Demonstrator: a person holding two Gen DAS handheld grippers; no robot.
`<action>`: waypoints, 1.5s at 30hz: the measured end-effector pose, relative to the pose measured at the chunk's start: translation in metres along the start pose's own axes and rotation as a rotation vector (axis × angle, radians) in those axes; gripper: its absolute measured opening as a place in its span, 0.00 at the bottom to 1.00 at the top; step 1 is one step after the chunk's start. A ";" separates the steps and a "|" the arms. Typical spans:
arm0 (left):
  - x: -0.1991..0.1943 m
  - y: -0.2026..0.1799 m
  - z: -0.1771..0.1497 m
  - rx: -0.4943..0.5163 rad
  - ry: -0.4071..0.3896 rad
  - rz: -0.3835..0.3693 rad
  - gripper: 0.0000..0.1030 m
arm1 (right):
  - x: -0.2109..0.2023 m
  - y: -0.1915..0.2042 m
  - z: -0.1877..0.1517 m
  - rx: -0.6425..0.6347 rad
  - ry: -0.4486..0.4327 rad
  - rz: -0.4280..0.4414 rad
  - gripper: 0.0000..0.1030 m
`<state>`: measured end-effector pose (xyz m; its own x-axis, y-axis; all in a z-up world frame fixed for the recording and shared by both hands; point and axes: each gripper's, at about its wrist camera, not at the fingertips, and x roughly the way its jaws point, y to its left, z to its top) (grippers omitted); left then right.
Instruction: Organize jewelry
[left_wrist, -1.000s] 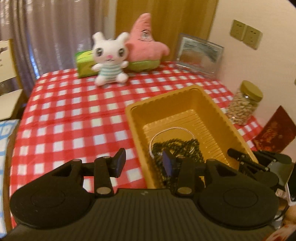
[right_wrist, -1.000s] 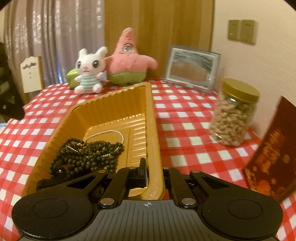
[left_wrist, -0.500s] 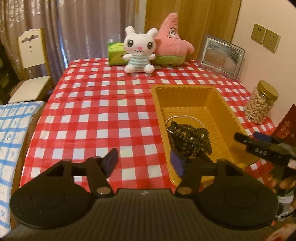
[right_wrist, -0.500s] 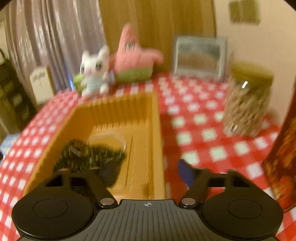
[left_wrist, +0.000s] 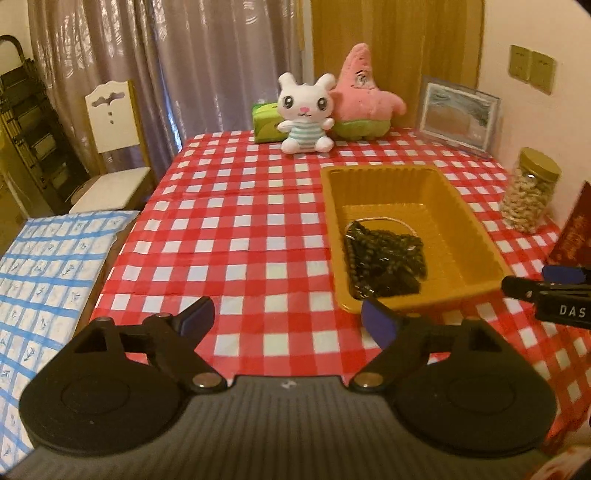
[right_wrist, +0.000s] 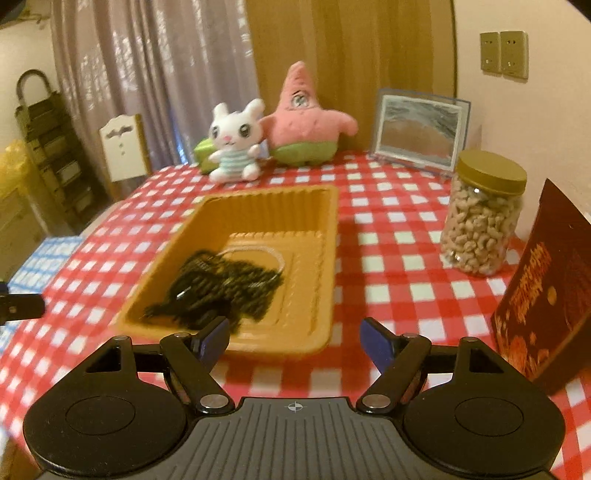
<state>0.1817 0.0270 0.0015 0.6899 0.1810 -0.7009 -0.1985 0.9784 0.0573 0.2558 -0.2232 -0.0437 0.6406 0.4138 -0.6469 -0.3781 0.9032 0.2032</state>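
While both grippers hover empty over the red checked tablecloth (left_wrist: 229, 236), the jewelry sits right of centre in the left wrist view: dark bead strands (left_wrist: 384, 258) heaped over a thin pale chain (left_wrist: 397, 222) inside the yellow tray (left_wrist: 476, 236), likely to keep them together. Its long axis runs from the lower frame toward the plush toys (left_wrist: 306, 110) at top. The left gripper (left_wrist: 288, 317) is opening with nothing between its jaws; the right gripper (right_wrist: 293, 338) is spread wide, also empty.

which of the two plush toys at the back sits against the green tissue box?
The white bunny plush, in a striped shirt: the green tissue box sits right behind its side. The pink starfish plush sits on the bunny's other side, toward the picture frame.
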 end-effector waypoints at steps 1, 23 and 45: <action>-0.004 -0.001 -0.002 0.000 0.004 -0.012 0.83 | -0.005 0.003 -0.002 0.003 0.013 0.008 0.75; -0.078 0.027 -0.068 0.046 0.103 -0.144 0.82 | -0.097 0.091 -0.060 0.075 0.159 0.018 0.75; -0.105 0.041 -0.080 0.076 0.068 -0.193 0.82 | -0.123 0.118 -0.073 0.071 0.128 -0.007 0.75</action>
<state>0.0452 0.0399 0.0210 0.6609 -0.0148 -0.7503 -0.0124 0.9995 -0.0307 0.0837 -0.1760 0.0056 0.5511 0.3937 -0.7357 -0.3227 0.9137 0.2471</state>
